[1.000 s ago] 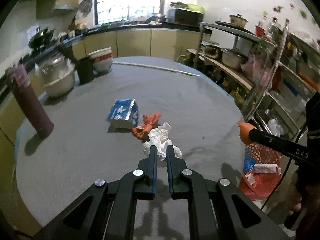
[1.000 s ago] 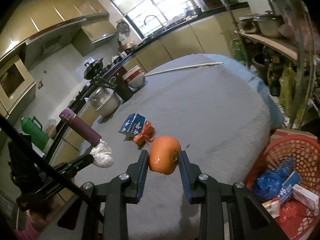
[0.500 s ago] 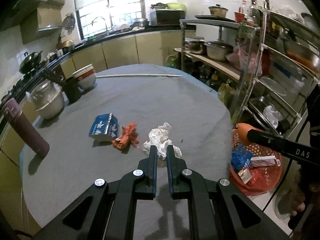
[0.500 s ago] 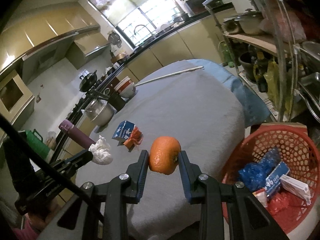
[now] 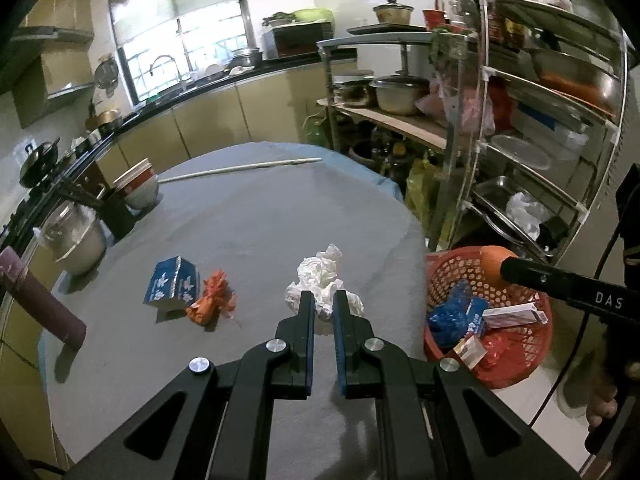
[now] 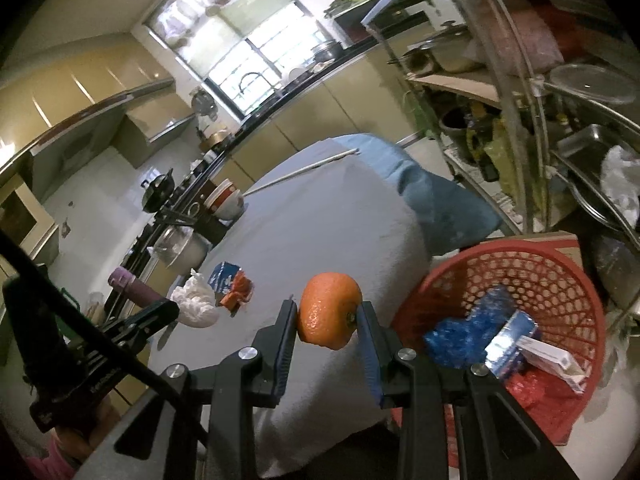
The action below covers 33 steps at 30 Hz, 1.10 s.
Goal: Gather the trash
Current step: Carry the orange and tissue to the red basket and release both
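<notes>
Orange [image 6: 329, 310], stem toward right pad

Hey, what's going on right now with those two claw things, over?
Left gripper jaws shut on crumpled tissue. Right gripper jaws shut on orange, beside red basket. Nothing in the way.

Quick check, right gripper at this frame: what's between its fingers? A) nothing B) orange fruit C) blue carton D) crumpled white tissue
B: in the right wrist view the right gripper is clamped on the orange fruit beside the red basket; the crumpled white tissue is in the left gripper, and the blue carton lies on the table.
</notes>
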Each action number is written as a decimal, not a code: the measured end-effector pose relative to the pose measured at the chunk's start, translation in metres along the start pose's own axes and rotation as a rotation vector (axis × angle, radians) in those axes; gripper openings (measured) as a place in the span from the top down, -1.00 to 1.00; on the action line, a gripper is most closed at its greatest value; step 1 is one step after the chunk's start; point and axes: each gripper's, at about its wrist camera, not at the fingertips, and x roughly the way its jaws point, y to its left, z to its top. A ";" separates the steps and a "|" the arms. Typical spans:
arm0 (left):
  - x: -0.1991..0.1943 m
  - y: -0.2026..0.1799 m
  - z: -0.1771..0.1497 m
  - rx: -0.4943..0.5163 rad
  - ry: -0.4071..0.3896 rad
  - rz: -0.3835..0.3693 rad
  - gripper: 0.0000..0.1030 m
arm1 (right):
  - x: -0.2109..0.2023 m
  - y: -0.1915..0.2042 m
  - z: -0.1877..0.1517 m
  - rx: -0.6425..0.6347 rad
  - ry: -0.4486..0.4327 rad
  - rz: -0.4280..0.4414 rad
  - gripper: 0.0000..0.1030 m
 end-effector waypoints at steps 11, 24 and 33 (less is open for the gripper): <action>0.005 -0.030 0.009 0.061 -0.001 -0.026 0.81 | -0.022 -0.028 -0.001 0.058 -0.029 -0.031 0.36; 0.013 -0.059 0.015 0.117 0.011 -0.050 0.81 | -0.034 -0.052 -0.001 0.105 -0.048 -0.054 0.36; 0.020 -0.072 0.016 0.139 0.028 -0.063 0.81 | -0.036 -0.065 -0.003 0.129 -0.045 -0.070 0.36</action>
